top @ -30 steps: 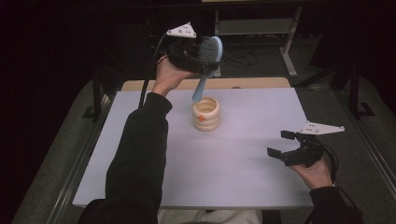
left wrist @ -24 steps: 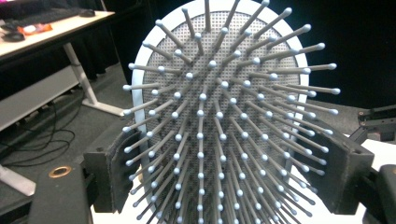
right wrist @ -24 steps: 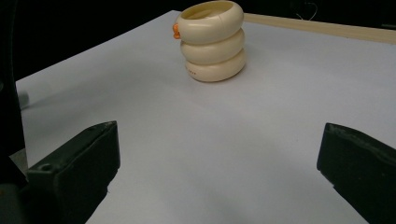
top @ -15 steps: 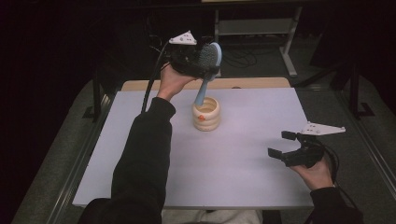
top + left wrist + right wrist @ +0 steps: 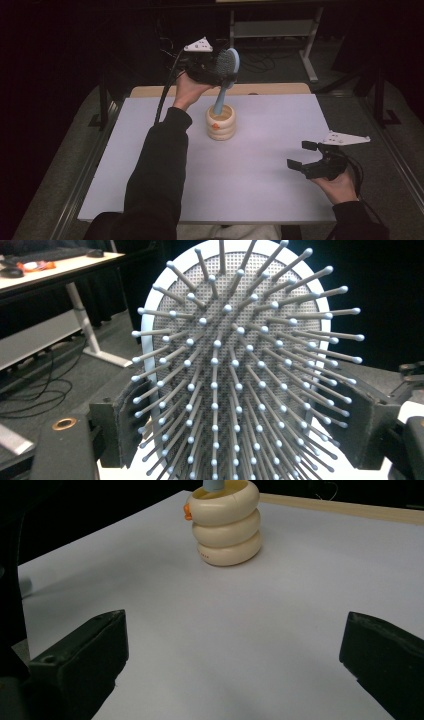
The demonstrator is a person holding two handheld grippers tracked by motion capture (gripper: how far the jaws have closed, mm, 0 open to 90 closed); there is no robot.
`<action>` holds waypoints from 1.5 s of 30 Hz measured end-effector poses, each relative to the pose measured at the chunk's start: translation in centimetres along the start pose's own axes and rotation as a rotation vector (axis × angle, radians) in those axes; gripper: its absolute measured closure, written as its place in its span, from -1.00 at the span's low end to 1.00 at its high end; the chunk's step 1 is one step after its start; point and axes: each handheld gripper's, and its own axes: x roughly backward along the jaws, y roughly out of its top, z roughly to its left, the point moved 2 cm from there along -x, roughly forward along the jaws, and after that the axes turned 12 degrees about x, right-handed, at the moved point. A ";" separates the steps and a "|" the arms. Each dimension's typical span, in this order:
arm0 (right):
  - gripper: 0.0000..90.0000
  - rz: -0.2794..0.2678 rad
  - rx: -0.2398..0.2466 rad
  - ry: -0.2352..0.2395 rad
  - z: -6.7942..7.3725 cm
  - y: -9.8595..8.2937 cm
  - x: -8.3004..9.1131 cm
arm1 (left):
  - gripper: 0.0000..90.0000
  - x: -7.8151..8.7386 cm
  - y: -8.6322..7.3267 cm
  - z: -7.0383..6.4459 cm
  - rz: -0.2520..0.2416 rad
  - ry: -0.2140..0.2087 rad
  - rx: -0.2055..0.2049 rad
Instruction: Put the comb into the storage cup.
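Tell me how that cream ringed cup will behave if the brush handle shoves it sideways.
The cup looks taller than it is wide, and the hairbrush handle leans inside it, so a sideways shove high up could probably tip it. Its glossy surface on the smooth white table suggests it may slide first. It seems rigid, likely light plastic or ceramic; I cannot tell which.

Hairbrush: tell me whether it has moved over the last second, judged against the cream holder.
Yes. The hairbrush, clamped in the left gripper, has tipped more upright, and its handle end has gone down into the cream holder, which has stayed put.
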 end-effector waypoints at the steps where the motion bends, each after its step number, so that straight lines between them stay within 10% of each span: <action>1: -1.00 0.001 0.002 0.000 0.0 0.0 0.0 | -0.56 -0.1 -0.1 0.0 -0.003 -0.001 0.001; 45: -1.00 0.009 0.000 0.007 0.0 0.0 -0.2 | -0.56 -3.7 -5.2 0.6 0.126 0.006 0.023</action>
